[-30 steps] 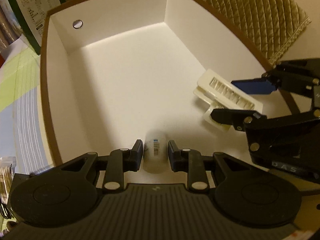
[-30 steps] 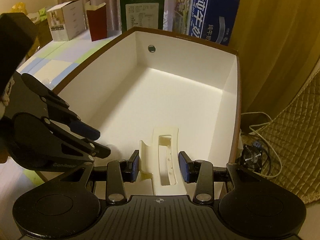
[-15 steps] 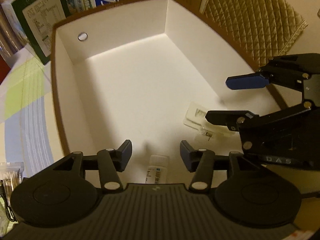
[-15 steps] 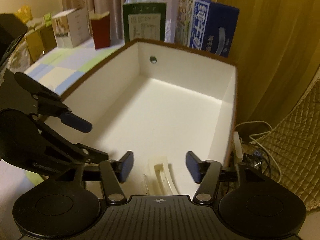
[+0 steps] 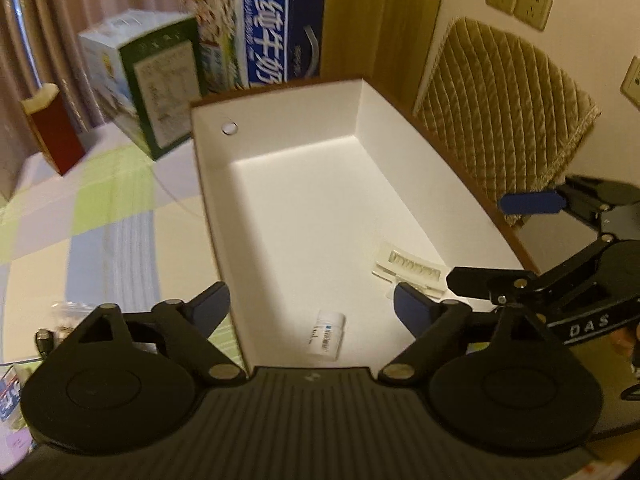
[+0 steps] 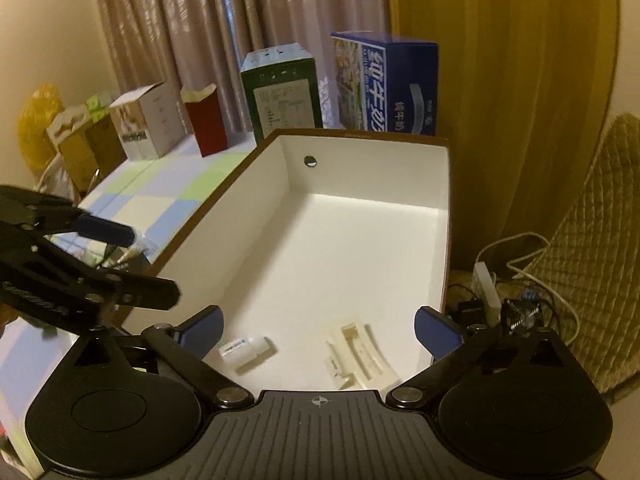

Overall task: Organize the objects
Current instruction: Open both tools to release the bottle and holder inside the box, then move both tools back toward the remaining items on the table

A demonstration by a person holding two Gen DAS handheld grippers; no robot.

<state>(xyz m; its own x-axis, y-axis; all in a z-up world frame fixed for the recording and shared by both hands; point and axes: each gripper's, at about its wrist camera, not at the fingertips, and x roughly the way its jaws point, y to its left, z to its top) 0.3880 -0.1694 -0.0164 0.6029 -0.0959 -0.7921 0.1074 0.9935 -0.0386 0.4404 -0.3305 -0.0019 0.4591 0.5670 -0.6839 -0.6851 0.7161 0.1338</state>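
While both tongs are spreading with nothing between them, small white bottle [image 5: 327,334] lies on its side at six o'clock on the floor of white box [image 5: 280,112], cream plastic tray [image 5: 408,270] at its two o'clock. Left gripper [image 5: 310,312] and right gripper [image 6: 318,330] hang above that near end; blue carton [image 5: 260,36] stands beyond at twelve.

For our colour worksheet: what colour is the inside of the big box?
White inside the box, with a brown rim; clearest in the right wrist view.

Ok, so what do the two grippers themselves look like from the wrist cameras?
Both are matte black. The left gripper and the right gripper each have two angled linkage arms with silver pivot bolts, round black discs, a ribbed dark grey base and blue pads on the fingers. White "DAS" lettering marks the right gripper's side. No sleeves or cables show.
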